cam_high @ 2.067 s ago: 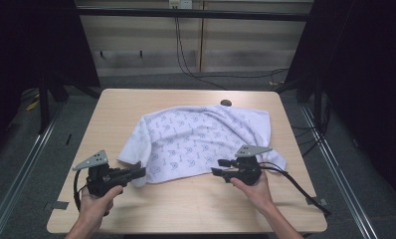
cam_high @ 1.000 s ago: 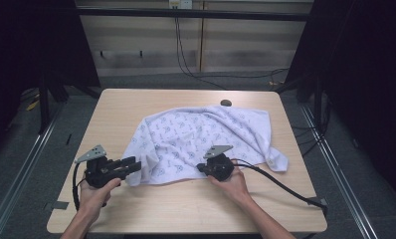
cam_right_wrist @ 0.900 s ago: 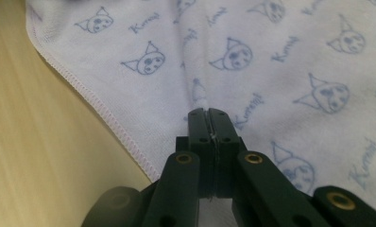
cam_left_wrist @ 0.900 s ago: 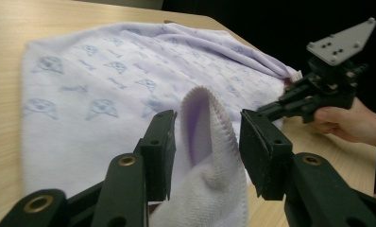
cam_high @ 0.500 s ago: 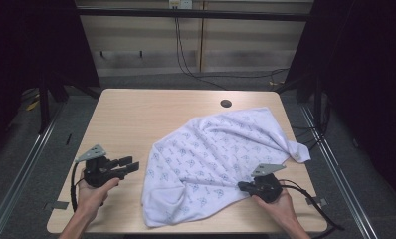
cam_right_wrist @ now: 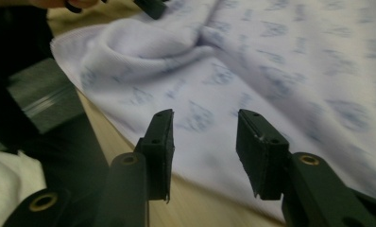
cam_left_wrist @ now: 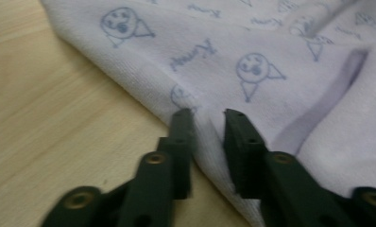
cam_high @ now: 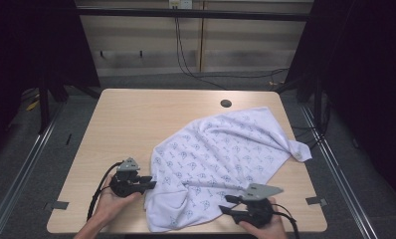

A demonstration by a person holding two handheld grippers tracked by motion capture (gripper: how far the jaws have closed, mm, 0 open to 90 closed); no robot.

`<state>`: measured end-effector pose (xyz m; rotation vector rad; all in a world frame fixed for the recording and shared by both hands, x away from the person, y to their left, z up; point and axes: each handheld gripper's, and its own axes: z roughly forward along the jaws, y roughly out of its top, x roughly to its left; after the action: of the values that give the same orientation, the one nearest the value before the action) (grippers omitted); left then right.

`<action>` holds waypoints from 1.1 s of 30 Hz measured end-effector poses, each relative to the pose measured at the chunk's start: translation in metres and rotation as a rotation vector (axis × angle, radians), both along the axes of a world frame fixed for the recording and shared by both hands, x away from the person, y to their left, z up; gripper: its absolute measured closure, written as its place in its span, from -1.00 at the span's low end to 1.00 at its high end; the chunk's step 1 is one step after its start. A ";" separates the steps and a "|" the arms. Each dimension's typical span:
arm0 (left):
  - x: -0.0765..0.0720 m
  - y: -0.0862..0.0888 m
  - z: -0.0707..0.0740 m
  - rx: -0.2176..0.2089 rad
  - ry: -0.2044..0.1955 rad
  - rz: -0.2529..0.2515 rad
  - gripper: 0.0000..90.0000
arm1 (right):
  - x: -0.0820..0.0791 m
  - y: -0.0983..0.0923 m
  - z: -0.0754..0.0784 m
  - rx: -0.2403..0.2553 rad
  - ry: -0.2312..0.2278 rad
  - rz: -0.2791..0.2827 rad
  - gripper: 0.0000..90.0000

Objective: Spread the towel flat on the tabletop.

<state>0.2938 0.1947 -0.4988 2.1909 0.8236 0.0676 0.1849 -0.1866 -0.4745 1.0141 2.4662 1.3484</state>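
A white cloth (cam_high: pixel 221 149) printed with small blue figures lies rumpled across the right half of the wooden table (cam_high: pixel 136 124). My left gripper (cam_high: pixel 148 185) points at the cloth's left edge. In the left gripper view its jaws (cam_left_wrist: pixel 207 118) have just been closing and straddle that hem (cam_left_wrist: pixel 280 42), with a narrow gap still showing. My right gripper (cam_high: pixel 225 204) sits at the cloth's near edge. Its jaws (cam_right_wrist: pixel 205 123) have just been opening and stand apart over the cloth (cam_right_wrist: pixel 271 56), gripping nothing.
A dark round hole (cam_high: pixel 226 103) sits near the table's back edge. One cloth corner (cam_high: pixel 300 149) reaches the right edge, another (cam_high: pixel 161 224) the front edge. Cables (cam_high: pixel 94 199) trail from both grippers. Dark frame posts flank the table.
The right gripper dragged the cloth to the right and toward the front, then let go and opened. The left gripper moved right to the cloth's edge and narrowed its jaws.
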 end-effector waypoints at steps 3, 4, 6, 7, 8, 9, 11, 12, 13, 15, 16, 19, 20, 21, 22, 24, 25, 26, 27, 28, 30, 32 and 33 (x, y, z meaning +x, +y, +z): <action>-0.001 -0.002 0.000 0.003 -0.004 -0.010 0.88 | 0.012 0.034 -0.007 0.012 0.021 0.078 0.19; 0.000 0.000 0.000 -0.008 0.010 -0.007 0.90 | 0.014 0.045 -0.011 0.005 0.025 0.108 0.16; 0.004 0.004 0.001 -0.064 0.030 0.002 0.91 | 0.017 0.066 -0.019 -0.002 0.046 0.166 0.13; 0.005 0.007 0.003 -0.111 0.031 0.013 0.90 | 0.018 0.076 -0.023 -0.020 0.045 0.191 0.12; 0.006 0.010 0.006 -0.137 0.024 0.025 0.91 | 0.017 0.084 -0.027 -0.043 0.045 0.210 0.10; 0.006 0.014 0.011 -0.163 0.005 0.045 0.91 | 0.017 0.090 -0.029 -0.058 0.049 0.222 0.10; 0.008 0.023 0.019 -0.198 -0.022 0.078 0.90 | 0.015 0.095 -0.031 -0.075 0.008 0.220 0.21; 0.009 0.029 0.023 -0.214 -0.035 0.096 0.91 | 0.014 0.093 -0.031 -0.076 -0.005 0.219 0.33; 0.011 0.036 0.026 -0.240 -0.042 0.124 0.91 | 0.013 0.091 -0.032 -0.071 -0.005 0.212 0.64; 0.014 0.050 0.032 -0.273 -0.056 0.171 0.91 | 0.013 0.082 -0.031 -0.086 0.003 0.189 0.93; 0.015 0.056 0.035 -0.278 -0.064 0.186 0.91 | 0.013 0.077 -0.030 -0.087 0.016 0.188 0.96; 0.010 0.069 0.039 -0.282 -0.072 0.206 0.90 | 0.009 0.055 -0.023 -0.117 0.033 0.158 0.97; 0.006 0.071 0.039 -0.277 -0.066 0.203 0.90 | 0.009 0.044 -0.020 -0.108 0.038 0.140 0.98; 0.002 0.072 0.039 -0.275 -0.056 0.183 0.90 | 0.007 0.033 -0.016 -0.098 0.044 0.125 0.97; -0.004 0.071 0.038 -0.271 -0.046 0.154 0.90 | 0.005 0.021 -0.013 -0.089 0.038 0.110 0.97; -0.021 0.066 0.038 -0.261 -0.023 0.092 0.89 | -0.001 0.000 -0.006 -0.069 0.043 0.077 0.97; -0.030 0.062 0.038 -0.256 -0.019 0.061 0.89 | -0.005 -0.010 -0.004 -0.059 0.049 0.067 0.97; -0.040 0.060 0.038 -0.264 -0.006 0.031 0.88 | -0.010 -0.017 -0.002 -0.055 0.053 0.063 0.97; -0.047 0.058 0.039 -0.280 0.006 0.005 0.87 | -0.016 -0.024 -0.001 -0.060 0.058 0.058 0.97; -0.054 0.057 0.040 -0.288 0.008 -0.015 0.82 | -0.021 -0.029 0.000 -0.056 0.070 0.053 0.97; -0.058 0.058 0.042 -0.312 0.004 -0.012 0.75 | -0.030 -0.036 0.000 -0.052 0.075 0.054 0.95; -0.054 0.060 0.045 -0.327 -0.015 -0.001 0.69 | -0.035 -0.037 0.005 -0.054 0.070 0.046 0.94; -0.049 0.061 0.044 -0.323 -0.019 0.011 0.64 | -0.036 -0.037 0.009 -0.067 0.063 0.043 0.91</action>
<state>0.2451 0.2555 -0.4544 1.8800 0.7769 -0.0369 0.1494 -0.2235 -0.4656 1.0097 2.5748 1.2545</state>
